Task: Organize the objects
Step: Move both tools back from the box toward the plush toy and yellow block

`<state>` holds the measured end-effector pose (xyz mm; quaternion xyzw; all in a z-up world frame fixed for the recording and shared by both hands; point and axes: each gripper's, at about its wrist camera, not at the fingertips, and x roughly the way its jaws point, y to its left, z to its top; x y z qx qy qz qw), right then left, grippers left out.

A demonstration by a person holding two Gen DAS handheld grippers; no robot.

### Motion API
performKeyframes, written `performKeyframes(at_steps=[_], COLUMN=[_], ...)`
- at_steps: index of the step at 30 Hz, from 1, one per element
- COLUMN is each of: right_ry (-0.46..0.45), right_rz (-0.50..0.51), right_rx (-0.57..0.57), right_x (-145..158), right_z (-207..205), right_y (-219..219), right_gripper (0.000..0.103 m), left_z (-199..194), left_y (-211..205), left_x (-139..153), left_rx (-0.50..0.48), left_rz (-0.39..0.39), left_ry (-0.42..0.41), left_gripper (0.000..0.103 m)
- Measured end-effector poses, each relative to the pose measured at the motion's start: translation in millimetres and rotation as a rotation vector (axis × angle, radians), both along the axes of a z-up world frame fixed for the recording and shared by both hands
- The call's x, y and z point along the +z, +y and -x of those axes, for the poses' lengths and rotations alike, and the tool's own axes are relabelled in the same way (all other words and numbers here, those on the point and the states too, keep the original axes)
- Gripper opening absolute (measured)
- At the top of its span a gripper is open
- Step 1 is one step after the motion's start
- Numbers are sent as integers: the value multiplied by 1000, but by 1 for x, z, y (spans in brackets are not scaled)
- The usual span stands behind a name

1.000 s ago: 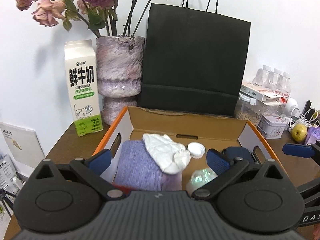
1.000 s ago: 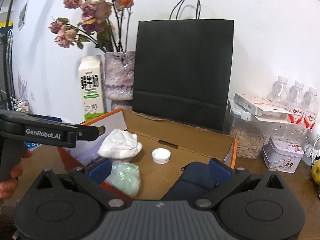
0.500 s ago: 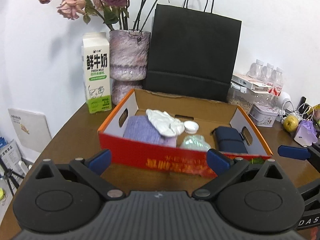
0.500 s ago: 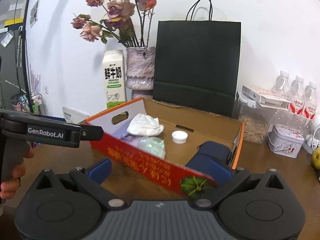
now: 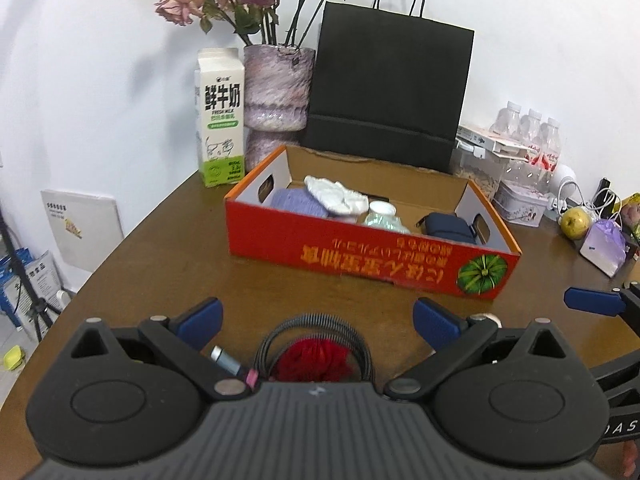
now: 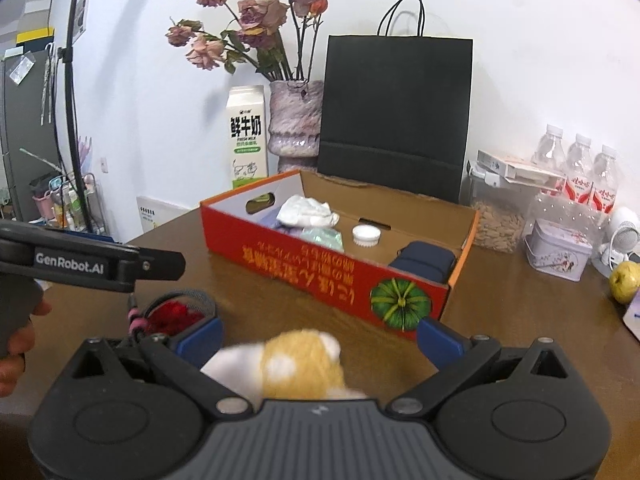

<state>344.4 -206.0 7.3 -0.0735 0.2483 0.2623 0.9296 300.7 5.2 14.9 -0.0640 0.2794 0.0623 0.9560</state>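
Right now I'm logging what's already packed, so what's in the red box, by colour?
In the red box:
White: 2, a crumpled cloth and a bottle cap
Purple: 1, a folded cloth
Pale green: 1, a shiny packet
Dark blue: 1, a pouch
Total: 5

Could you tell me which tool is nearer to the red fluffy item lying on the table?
Left. The left tool is open right over the red fluffy item, which lies between its fingers. The right tool is off to the side, over a yellow plush toy.
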Motion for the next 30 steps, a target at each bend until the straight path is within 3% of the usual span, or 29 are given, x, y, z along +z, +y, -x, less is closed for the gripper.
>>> performKeyframes(at_steps=[14,30], right_ry=[-19,23], right_rz=[33,33], right_rx=[26,-12], right_x=[-9,-32], right_z=[65,129], right_y=[-17,-39], right_gripper=[103,103], left_z=[70,137], left_y=[-23,-39], left_x=[-10,-26], left_rx=[16,-16], left_rz=[-20,-23], left_ry=[32,69], left_gripper=[103,103])
